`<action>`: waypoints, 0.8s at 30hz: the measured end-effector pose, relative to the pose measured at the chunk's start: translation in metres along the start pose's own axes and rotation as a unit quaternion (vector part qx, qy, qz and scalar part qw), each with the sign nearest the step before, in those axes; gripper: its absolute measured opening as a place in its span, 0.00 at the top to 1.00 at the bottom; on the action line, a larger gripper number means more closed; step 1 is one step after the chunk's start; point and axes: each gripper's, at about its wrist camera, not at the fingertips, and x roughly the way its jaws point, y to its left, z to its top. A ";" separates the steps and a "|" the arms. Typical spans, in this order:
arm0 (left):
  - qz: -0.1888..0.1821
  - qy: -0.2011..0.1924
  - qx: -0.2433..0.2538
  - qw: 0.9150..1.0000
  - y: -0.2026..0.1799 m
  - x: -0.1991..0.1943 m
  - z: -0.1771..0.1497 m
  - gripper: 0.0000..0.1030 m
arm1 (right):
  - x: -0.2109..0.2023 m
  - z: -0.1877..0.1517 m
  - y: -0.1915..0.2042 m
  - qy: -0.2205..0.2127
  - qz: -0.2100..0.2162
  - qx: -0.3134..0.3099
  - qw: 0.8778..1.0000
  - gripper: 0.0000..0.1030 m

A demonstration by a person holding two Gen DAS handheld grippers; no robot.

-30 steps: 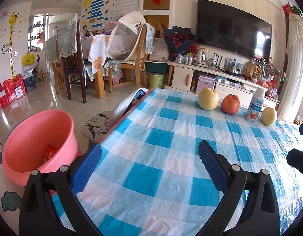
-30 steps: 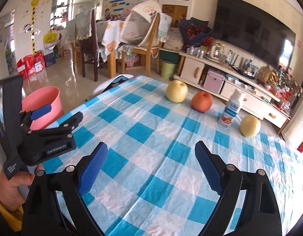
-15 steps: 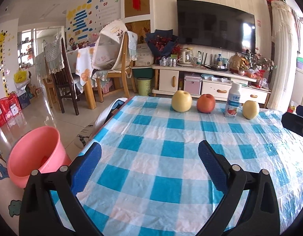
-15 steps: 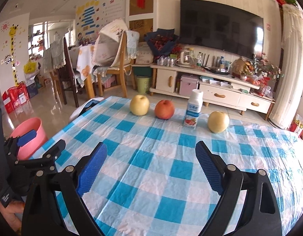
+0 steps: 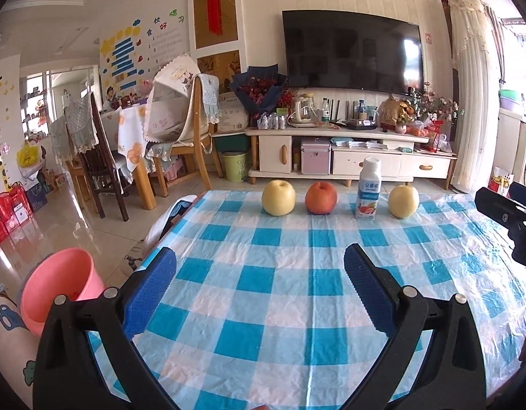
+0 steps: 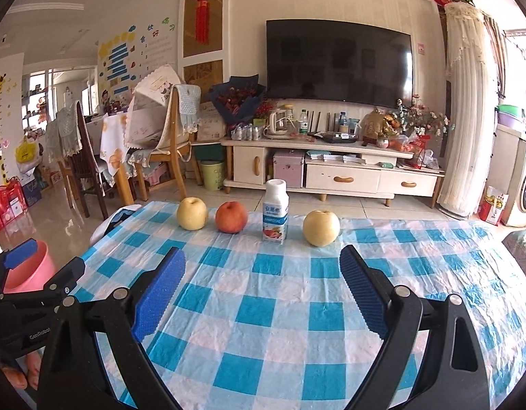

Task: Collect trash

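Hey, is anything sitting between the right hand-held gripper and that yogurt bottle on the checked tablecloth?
Nothing visible does. The right hand-held gripper is open with only bare tablecloth ahead of it up to the yogurt bottle. The red apple and a yellow apple stand beside the bottle, not in front.

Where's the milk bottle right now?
The milk bottle stands upright at the table's far edge, in both wrist views, between the red apple and the right-hand yellow apple, touching neither.
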 end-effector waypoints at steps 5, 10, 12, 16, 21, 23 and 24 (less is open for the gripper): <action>-0.003 -0.011 0.009 1.000 -0.019 -0.009 0.011 0.04 | -0.012 0.003 -0.021 -0.021 -0.014 0.016 1.000 0.10; -0.012 -0.012 0.006 1.000 -0.034 -0.012 0.016 0.04 | -0.020 0.005 -0.036 -0.038 -0.030 0.019 0.999 0.10; -0.015 -0.012 0.004 1.000 -0.039 -0.012 0.018 0.04 | -0.022 0.005 -0.041 -0.043 -0.036 0.018 0.998 0.10; -0.016 -0.014 0.001 1.000 -0.048 -0.010 0.019 0.04 | -0.023 0.004 -0.046 -0.045 -0.049 0.008 0.998 0.09; -0.023 -0.009 -0.006 1.000 -0.054 -0.004 0.017 0.04 | -0.019 -0.001 -0.050 -0.040 -0.054 0.001 0.998 0.09; -0.025 -0.006 -0.007 1.000 -0.056 0.000 0.014 0.04 | -0.017 -0.004 -0.051 -0.036 -0.058 -0.005 0.998 0.09; -0.026 -0.003 -0.008 1.000 -0.056 0.003 0.014 0.04 | -0.015 -0.005 -0.050 -0.033 -0.060 -0.009 0.998 0.09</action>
